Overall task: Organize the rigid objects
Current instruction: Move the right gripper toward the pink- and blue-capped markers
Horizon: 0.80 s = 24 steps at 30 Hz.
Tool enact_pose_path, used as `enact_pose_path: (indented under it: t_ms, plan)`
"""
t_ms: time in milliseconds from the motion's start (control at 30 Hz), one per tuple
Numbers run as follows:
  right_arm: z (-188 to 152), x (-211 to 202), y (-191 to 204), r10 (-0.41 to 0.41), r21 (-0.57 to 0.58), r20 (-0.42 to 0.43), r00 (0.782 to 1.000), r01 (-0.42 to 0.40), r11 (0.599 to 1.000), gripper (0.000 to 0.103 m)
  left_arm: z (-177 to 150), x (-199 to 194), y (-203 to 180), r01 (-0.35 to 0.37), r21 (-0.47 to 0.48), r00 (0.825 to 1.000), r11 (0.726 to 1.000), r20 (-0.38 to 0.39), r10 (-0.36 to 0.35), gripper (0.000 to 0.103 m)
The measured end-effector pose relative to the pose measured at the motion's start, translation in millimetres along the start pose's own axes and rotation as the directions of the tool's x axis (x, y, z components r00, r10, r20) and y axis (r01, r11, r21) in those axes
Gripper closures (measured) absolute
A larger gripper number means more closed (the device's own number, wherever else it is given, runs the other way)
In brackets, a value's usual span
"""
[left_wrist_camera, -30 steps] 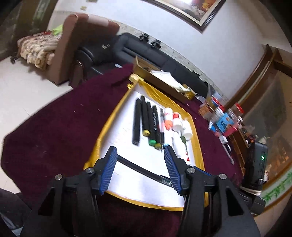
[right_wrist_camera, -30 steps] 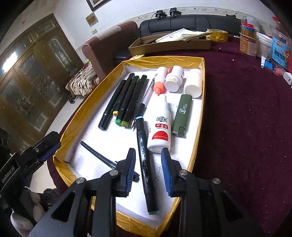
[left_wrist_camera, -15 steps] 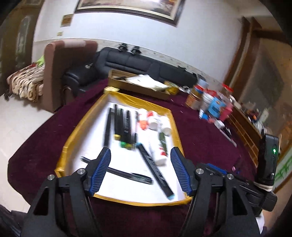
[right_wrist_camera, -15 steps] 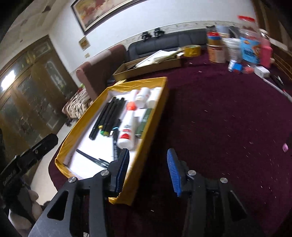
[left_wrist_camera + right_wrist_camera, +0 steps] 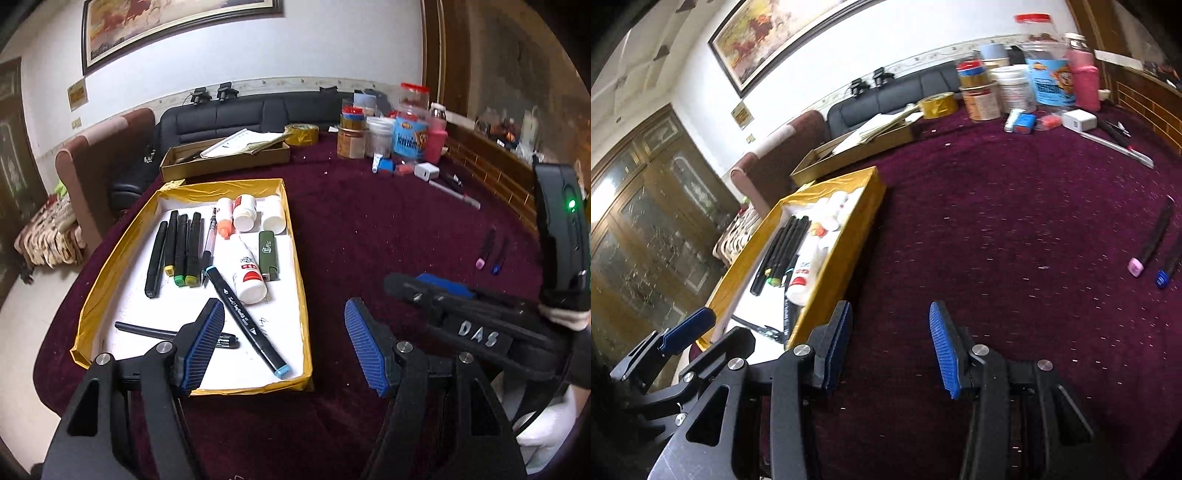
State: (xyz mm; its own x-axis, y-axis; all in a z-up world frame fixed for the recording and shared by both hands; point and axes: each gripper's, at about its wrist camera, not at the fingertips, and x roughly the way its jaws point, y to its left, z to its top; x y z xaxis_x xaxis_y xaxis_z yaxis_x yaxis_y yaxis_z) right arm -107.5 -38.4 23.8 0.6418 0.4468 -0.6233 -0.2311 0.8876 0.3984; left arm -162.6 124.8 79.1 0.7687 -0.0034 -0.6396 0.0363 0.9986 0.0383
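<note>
A gold tray (image 5: 301, 295) with a white floor holds a row of black markers (image 5: 181, 251), small white bottles (image 5: 245, 216), a white glue bottle (image 5: 247, 271), a green lighter (image 5: 268, 254), a black pen (image 5: 155, 332) and a black marker with a blue cap (image 5: 245, 321). My left gripper (image 5: 284, 350) hangs open over the tray's near right corner, nothing between its pads. My right gripper (image 5: 891, 349) is open over bare maroon cloth, right of the tray (image 5: 849, 236). A pink-capped marker (image 5: 1152, 236) and a blue-capped marker (image 5: 1171, 262) lie on the cloth at the far right.
At the back stand a cardboard box with papers (image 5: 225, 155), a gold tape roll (image 5: 301, 133), jars and tins (image 5: 391, 129) and a white charger (image 5: 426, 171). The round table's edge curves off left of the tray, with an armchair and a black sofa behind.
Both grippers swung right, away from the tray's middle. The right one's jaws widened and left the blue-capped marker lying in the tray. The left one's jaws widened too and its view levelled.
</note>
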Motion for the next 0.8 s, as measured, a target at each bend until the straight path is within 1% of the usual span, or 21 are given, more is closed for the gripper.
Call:
enact_pose_path:
  t_ms: [100,233,433,567,800]
  plan:
    - [0,-5,-14,0.000,0.030,0.004,1.000,0.000,1.000,0.063,0,2,-9,-0.012,0.016,1.000,1.000,-0.018,0.012,0.036]
    - [-2,-12,-24,0.003,0.043,0.010,1.000,-0.003,0.999,0.063,0,4,-19,-0.014,0.037,0.999,0.999,-0.033,0.015,0.036]
    - [-3,-18,-41,0.001,0.082,0.021,1.000,-0.003,0.997,0.061,0,3,-38,-0.012,0.086,0.999,0.996,-0.040,0.015,0.036]
    - [-2,-22,-53,-0.005,0.109,0.033,0.999,0.001,0.994,0.058,-1,6,-45,-0.010,0.103,0.999,0.995,-0.051,0.015,0.036]
    - [0,-29,-75,-0.021,0.153,0.042,0.999,0.014,0.988,0.058,-1,11,-57,-0.006,0.126,0.997,0.992,-0.072,0.015,0.036]
